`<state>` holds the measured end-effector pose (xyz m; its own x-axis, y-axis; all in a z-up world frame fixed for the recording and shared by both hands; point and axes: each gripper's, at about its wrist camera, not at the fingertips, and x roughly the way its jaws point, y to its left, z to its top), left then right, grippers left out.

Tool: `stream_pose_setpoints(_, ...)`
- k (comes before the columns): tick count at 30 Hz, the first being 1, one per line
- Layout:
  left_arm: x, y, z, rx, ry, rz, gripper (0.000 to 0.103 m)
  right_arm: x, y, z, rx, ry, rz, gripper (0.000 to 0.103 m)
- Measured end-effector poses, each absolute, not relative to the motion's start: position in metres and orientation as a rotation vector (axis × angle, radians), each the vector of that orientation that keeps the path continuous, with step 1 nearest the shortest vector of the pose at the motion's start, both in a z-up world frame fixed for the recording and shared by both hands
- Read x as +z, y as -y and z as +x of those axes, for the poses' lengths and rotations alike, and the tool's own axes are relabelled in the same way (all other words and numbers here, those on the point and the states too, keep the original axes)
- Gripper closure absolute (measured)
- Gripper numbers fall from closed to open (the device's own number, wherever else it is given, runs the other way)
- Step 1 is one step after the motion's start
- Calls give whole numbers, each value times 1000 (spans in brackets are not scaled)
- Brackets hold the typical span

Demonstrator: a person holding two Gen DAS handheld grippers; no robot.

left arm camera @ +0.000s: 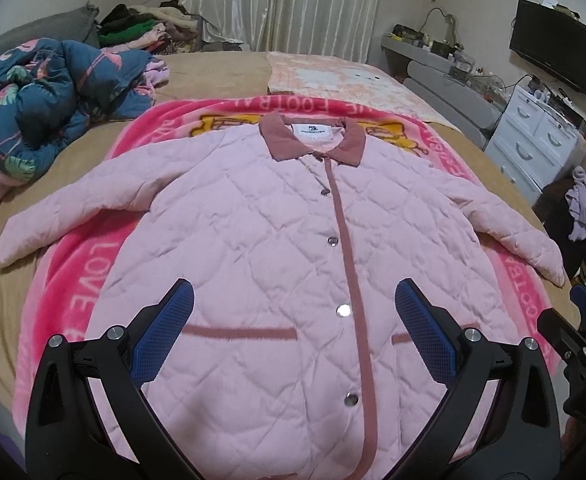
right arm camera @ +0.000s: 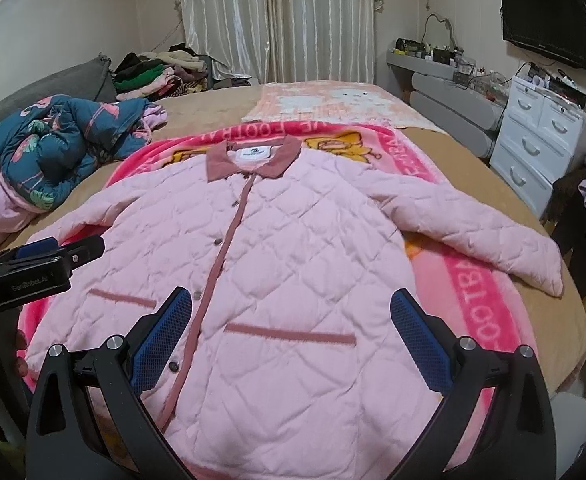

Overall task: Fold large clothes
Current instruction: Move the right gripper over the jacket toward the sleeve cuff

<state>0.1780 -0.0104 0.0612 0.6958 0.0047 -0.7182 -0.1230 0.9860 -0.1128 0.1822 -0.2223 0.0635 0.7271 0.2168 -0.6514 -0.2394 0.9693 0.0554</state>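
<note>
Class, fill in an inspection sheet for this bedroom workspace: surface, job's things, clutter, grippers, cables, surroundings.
Surface: bed with a pink blanket spread over it.
Job's things: pink quilted jacket lying flat, front up, snapped shut, sleeves spread.
Clutter: blue quilt bunched at the left; clothes pile behind it.
Grippers: left gripper and right gripper open above the hem, holding nothing.
Cables: wires by the television.
Surroundings: curtains, white drawers.

Closed pale curtains (right arm camera: pixel 277 20), wall-mounted television (right arm camera: pixel 545 24), white drawers (right arm camera: pixel 537 140) beside the bed (right arm camera: pixel 473 168).
</note>
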Motion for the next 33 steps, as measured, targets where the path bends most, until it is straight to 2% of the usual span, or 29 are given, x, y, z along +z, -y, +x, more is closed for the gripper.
stream_pose_setpoints(19,78,25,246,65,-804,-138,9,93,240,277,201,-663,23,4)
stream_pose_setpoints(33,83,53,305,24,-791,-149,9,108,298,340,81,-628,121,4)
